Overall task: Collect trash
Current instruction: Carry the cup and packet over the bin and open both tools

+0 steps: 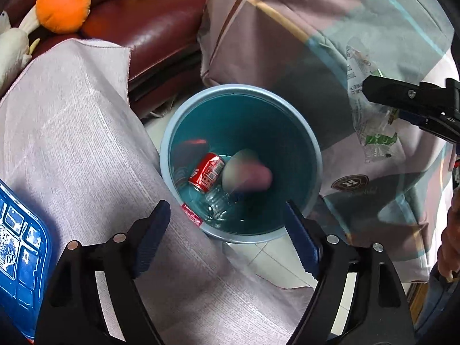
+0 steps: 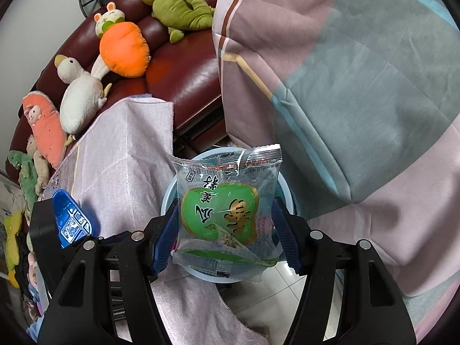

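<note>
Between the blue ridged pads of the right gripper (image 2: 224, 230) sits a clear plastic snack wrapper with a green printed panel (image 2: 227, 215), pinched at both side edges and held flat, facing the right wrist camera. It hangs directly over a round light-blue plastic waste bin with a teal inside (image 1: 241, 169), whose rim shows behind and below the packet. From the left wrist camera the same wrapper (image 1: 371, 109) appears off to the right, gripped by the black right claw.

Down inside the bin lie a red drink can (image 1: 207, 172) on its side, a crushed clear plastic bottle (image 1: 220, 201) just beside it, and a blurred pinkish-white rounded object (image 1: 247, 171) whose nature cannot be told; it may be in mid-air above the bin floor.

Over the near rim of the bin the left gripper (image 1: 227, 224) points steeply down, its jaws spread wide with nothing between them.

A pale lilac woven cloth (image 1: 74, 132) covers the surface to the left of the bin and touches its rim; a blue plastic tray with white printing (image 1: 20, 241) lies on it at the far left. To the right and behind the bin hangs a pink, grey and teal striped blanket (image 2: 345, 92). Beyond, a dark red leather sofa (image 2: 187, 72) carries soft toys, among them an orange carrot-shaped plush (image 2: 123, 54), a white duck plush (image 2: 77, 97) and a green dinosaur plush (image 2: 175, 5). White floor tiles (image 2: 270, 293) show under the bin.
</note>
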